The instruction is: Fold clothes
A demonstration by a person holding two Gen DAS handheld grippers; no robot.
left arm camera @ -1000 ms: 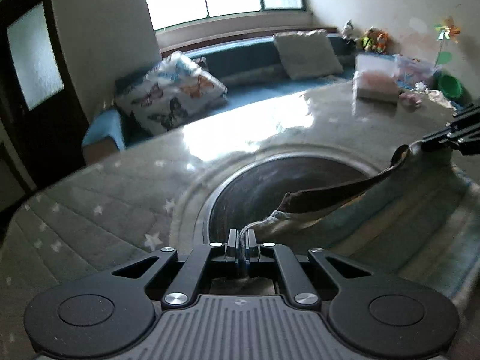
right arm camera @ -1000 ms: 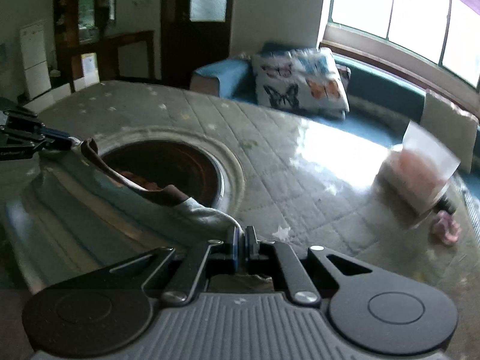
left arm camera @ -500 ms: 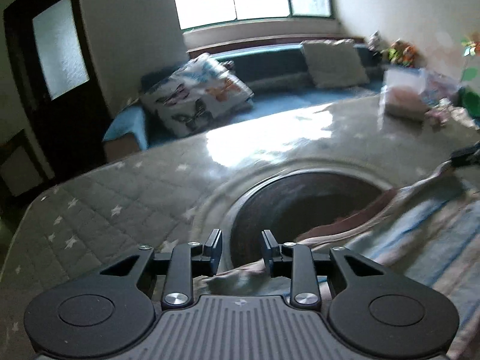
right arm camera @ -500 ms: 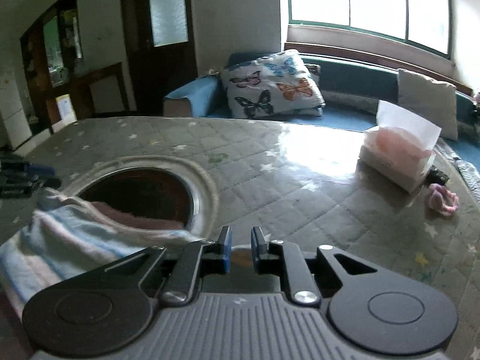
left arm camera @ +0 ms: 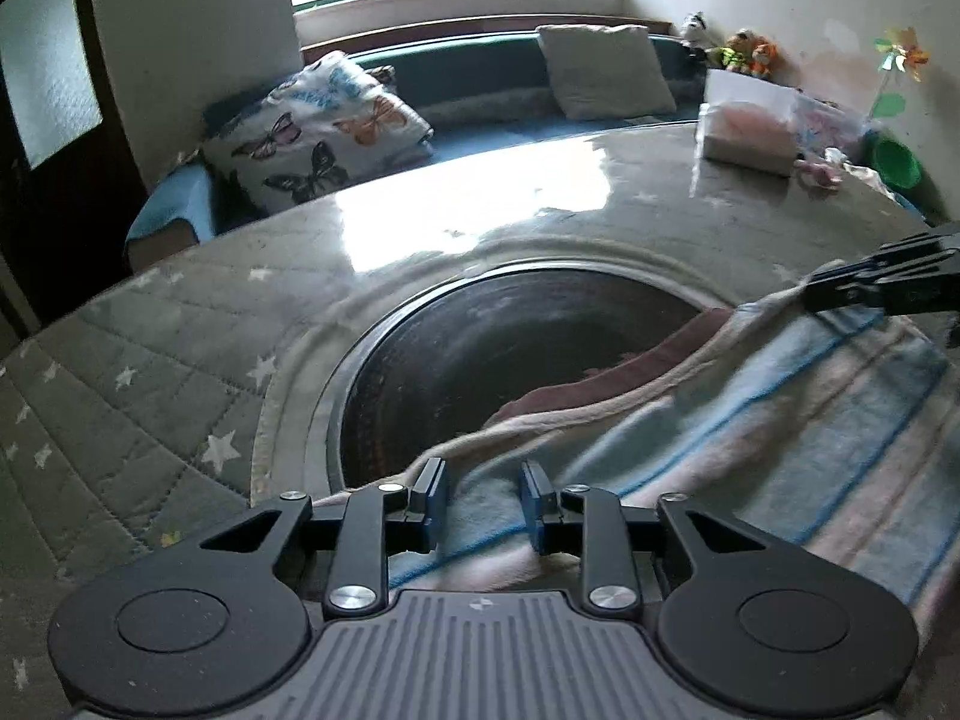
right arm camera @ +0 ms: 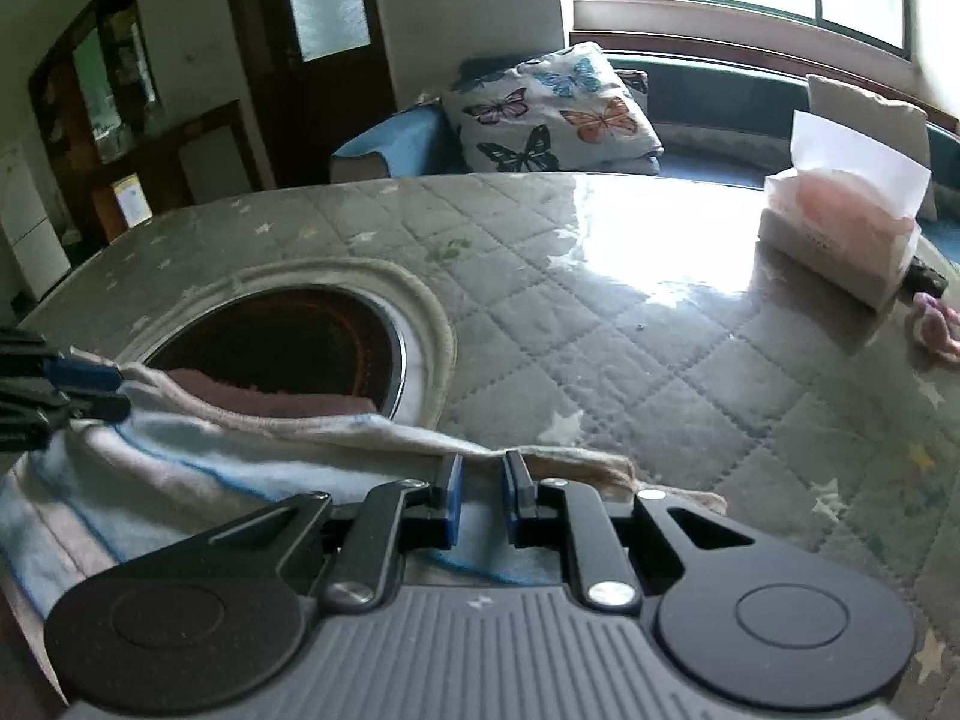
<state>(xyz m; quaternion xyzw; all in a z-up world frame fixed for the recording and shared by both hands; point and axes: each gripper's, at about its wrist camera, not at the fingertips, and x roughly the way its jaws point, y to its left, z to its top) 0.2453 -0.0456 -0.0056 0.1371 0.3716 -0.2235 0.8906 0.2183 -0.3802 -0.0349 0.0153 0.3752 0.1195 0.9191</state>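
1. The striped garment (left arm camera: 750, 420) (pale blue, pink and white bands) lies on the bench (left arm camera: 180, 360), with its far edge draped over the rim of the round dark opening (left arm camera: 510, 360) set in the quilted cover.
2. Your left tongs (left arm camera: 482, 495) sit low over the near edge of the cloth, levelled forward, with the jaws spread and cloth showing between them, nothing pinched.
3. Your right tongs (right arm camera: 478, 489) are in much the same pose at the other end of the garment (right arm camera: 180, 480): jaws parted and gripping nothing, just above the fabric's edge.
4. Each tool shows in the other's view, at the opposite corner of the cloth: right tongs (left arm camera: 882, 288), left tongs (right arm camera: 54, 390).
5. Farther out, a tissue box (right arm camera: 840, 240) stands on the bench near the window side, and a butterfly pillow (right arm camera: 552, 108) rests on the blue sofa (right arm camera: 708, 90) beyond.
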